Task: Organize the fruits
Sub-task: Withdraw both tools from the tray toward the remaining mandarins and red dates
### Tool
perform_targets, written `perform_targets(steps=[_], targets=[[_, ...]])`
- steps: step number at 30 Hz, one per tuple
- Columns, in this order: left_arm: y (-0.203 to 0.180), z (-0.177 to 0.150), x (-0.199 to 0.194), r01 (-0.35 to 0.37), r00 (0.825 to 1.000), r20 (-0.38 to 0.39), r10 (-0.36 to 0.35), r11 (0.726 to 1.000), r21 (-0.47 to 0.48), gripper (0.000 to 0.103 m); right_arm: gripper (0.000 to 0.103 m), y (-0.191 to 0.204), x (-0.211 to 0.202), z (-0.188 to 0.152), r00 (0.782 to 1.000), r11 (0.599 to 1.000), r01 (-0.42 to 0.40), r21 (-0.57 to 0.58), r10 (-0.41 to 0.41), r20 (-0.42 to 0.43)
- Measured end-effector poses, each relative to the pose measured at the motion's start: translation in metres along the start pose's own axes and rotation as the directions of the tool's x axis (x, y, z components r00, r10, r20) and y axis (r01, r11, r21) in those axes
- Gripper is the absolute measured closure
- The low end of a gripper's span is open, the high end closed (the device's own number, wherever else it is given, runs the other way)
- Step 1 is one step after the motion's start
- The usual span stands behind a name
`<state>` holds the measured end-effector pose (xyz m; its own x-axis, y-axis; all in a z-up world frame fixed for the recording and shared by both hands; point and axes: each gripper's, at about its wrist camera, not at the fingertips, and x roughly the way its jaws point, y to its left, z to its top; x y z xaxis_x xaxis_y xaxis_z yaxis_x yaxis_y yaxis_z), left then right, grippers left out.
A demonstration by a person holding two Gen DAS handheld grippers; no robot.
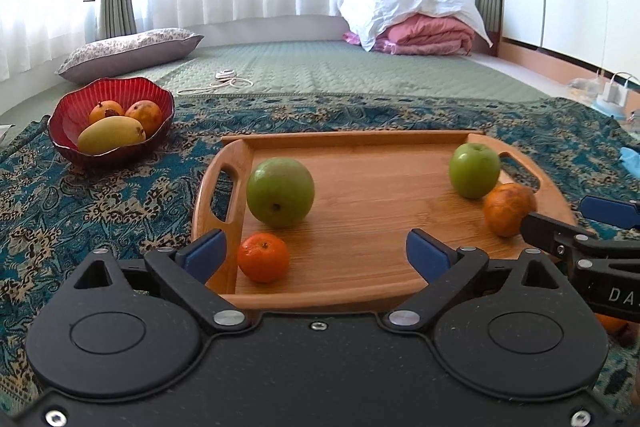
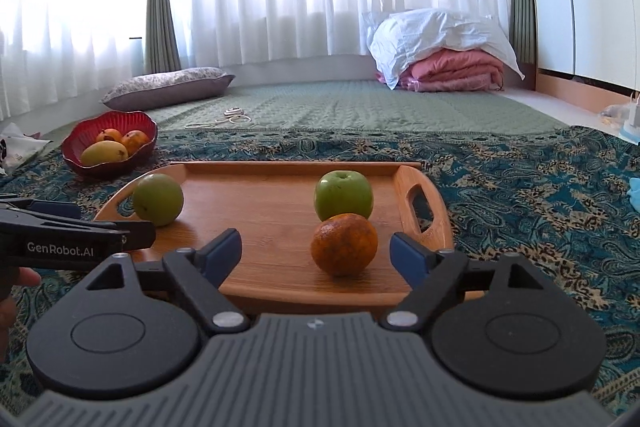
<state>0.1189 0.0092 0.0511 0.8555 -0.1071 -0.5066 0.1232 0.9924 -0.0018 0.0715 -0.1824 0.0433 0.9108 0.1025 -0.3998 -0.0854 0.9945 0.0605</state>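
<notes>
A wooden tray (image 1: pixel 360 203) (image 2: pixel 264 203) lies on the patterned cloth. On it are a large green apple (image 1: pixel 280 191) (image 2: pixel 158 199), a smaller green apple (image 1: pixel 474 170) (image 2: pixel 343 195), a small bright orange (image 1: pixel 263 256) and a dull orange (image 1: pixel 509 207) (image 2: pixel 344 243). My left gripper (image 1: pixel 316 255) is open at the tray's near edge, the small orange just inside its left finger. My right gripper (image 2: pixel 316 254) is open, with the dull orange between its fingers and apart from both. A red bowl (image 1: pixel 72 115) (image 2: pixel 80 139) at far left holds a mango (image 1: pixel 111 135) and two round orange fruits.
A floral pillow (image 1: pixel 128 53) and a coiled white cable (image 1: pixel 224 81) lie on the green mat behind. Folded pink and white bedding (image 1: pixel 416 19) sits at the back right. Chargers (image 1: pixel 612 91) stand at the right edge. A blue object (image 2: pixel 634 193) lies on the cloth at right.
</notes>
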Motion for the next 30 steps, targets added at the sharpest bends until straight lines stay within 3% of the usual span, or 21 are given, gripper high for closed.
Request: perform_targets(steps=[12,30], targets=[[-0.002,-0.022,-0.031,0.011,0.999,0.031,-0.01,0.999,-0.03,0.001,0.01,-0.005,-0.023,-0.016,1.0,1.0,-0.012,-0.009,0.012,0.002],[-0.005,-0.059,-0.048,0.021,1.0,0.018,-0.02,0.998,-0.062,0.0,0.005,0.005,-0.048,-0.048,1.0,0.996,0.009,-0.087,-0.008,0.01]])
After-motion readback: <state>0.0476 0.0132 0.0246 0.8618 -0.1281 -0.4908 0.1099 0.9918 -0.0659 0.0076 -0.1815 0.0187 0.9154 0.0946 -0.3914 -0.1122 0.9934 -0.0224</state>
